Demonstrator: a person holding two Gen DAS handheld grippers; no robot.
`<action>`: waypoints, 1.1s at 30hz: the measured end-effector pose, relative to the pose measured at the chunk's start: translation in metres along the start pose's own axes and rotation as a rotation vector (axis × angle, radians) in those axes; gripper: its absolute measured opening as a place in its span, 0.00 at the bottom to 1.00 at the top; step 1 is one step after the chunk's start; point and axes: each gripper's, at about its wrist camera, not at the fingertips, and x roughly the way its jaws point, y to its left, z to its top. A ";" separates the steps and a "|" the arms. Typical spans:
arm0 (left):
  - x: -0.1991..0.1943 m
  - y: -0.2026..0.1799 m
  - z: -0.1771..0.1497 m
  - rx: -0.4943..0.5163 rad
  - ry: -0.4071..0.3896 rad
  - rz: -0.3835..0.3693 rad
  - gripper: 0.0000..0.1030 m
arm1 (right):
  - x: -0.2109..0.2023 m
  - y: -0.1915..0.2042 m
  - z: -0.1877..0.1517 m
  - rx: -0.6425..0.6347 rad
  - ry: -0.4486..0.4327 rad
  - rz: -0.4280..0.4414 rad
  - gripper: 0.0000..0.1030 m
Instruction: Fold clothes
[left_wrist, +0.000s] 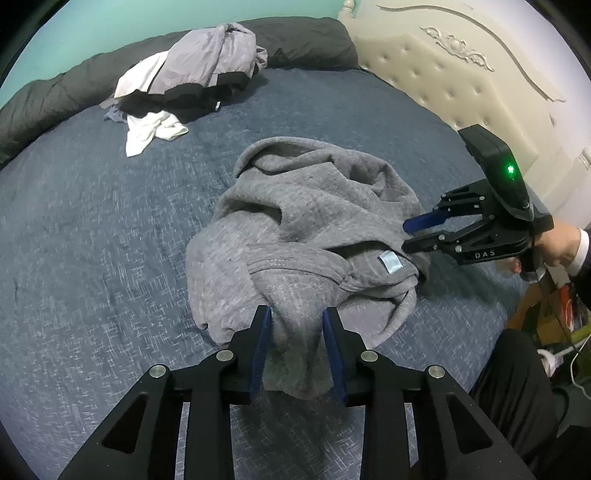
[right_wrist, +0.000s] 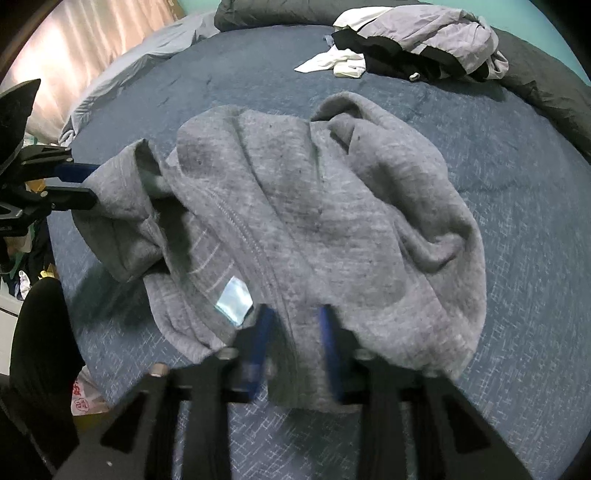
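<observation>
Garment: a crumpled heather-grey knit sweatshirt (left_wrist: 303, 236) lies bunched in the middle of the bed, its ribbed neckband turned up and a small pale-blue sewn-in label (left_wrist: 390, 263) showing near the right-hand edge in the left wrist view.
Bed: a mattress under a dark blue flecked bedspread (left_wrist: 92, 229); the sweatshirt rests on it, with its near edges lifted at the two grippers.
Left gripper: the black two-finger left gripper with blue pads (left_wrist: 297, 345) is clamped on a fold of the sweatshirt's near edge; grey cloth fills the gap between the pads and hangs below them.
Right gripper: the matching black right gripper (right_wrist: 295, 343) pinches a ridge of the same sweatshirt just beside the label; its view is motion-blurred, yet cloth plainly sits between the pads. In the left wrist view it comes in from the right, held by a person's hand (left_wrist: 557, 247) in a dark sleeve with a white cuff.
Other laundry: a loose pile of lavender-grey, black and white clothes (left_wrist: 192, 77) sits at the far side of the bed, well apart from the sweatshirt.
Far edge: a rolled dark grey quilt (left_wrist: 48, 96) runs along the far side behind the pile.
Headboard: a cream tufted headboard with carved trim (left_wrist: 443, 74) stands at the right in the left wrist view.
</observation>
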 end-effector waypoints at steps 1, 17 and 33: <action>0.002 0.002 0.000 -0.005 0.002 -0.001 0.16 | -0.001 0.000 0.001 -0.001 -0.006 0.000 0.09; -0.001 0.022 0.001 -0.071 -0.042 -0.006 0.07 | -0.010 -0.004 0.020 0.054 -0.075 0.060 0.36; -0.009 0.028 0.004 -0.083 -0.074 -0.002 0.07 | 0.008 0.004 0.027 0.007 -0.053 -0.040 0.12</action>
